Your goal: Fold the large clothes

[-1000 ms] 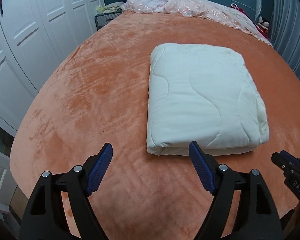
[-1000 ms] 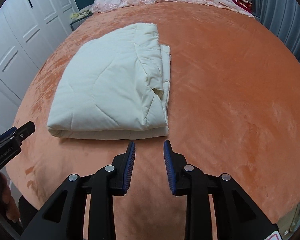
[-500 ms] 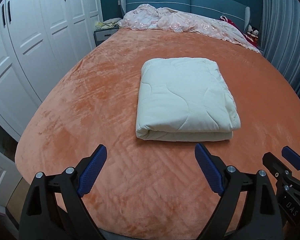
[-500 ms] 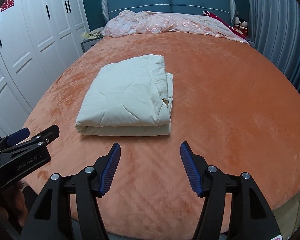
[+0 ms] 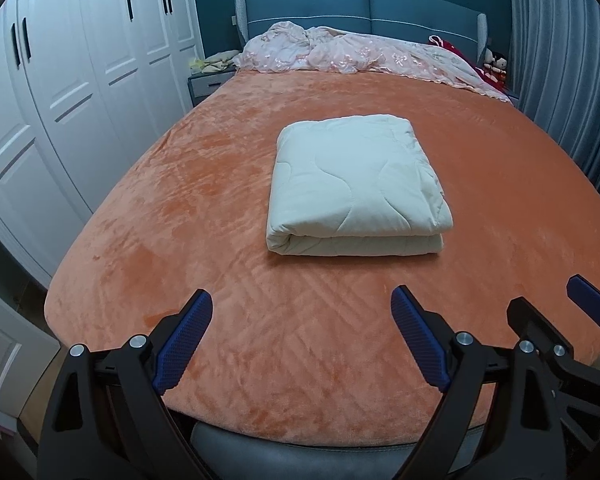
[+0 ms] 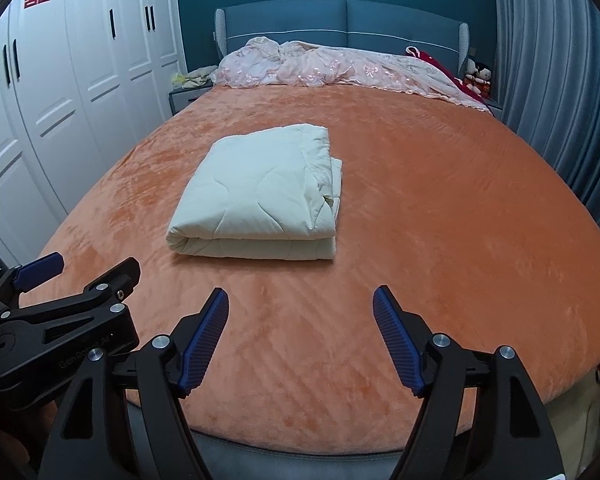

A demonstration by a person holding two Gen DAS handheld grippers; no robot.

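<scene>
my left gripper (image 5: 300, 320) stands wide open with nothing between its jaws. my right gripper (image 6: 300, 316) has just been opening and is also empty. the folded cream quilt (image 5: 356, 188) lies flat on the orange bedspread (image 5: 180, 200), well beyond my fingertips: ahead and slightly right of the left jaws, ahead and left of the right ones, touching neither.

Both wrist views look down the bed (image 5: 220, 208) from its foot, sharing the quilt (image 6: 256, 196).
</scene>
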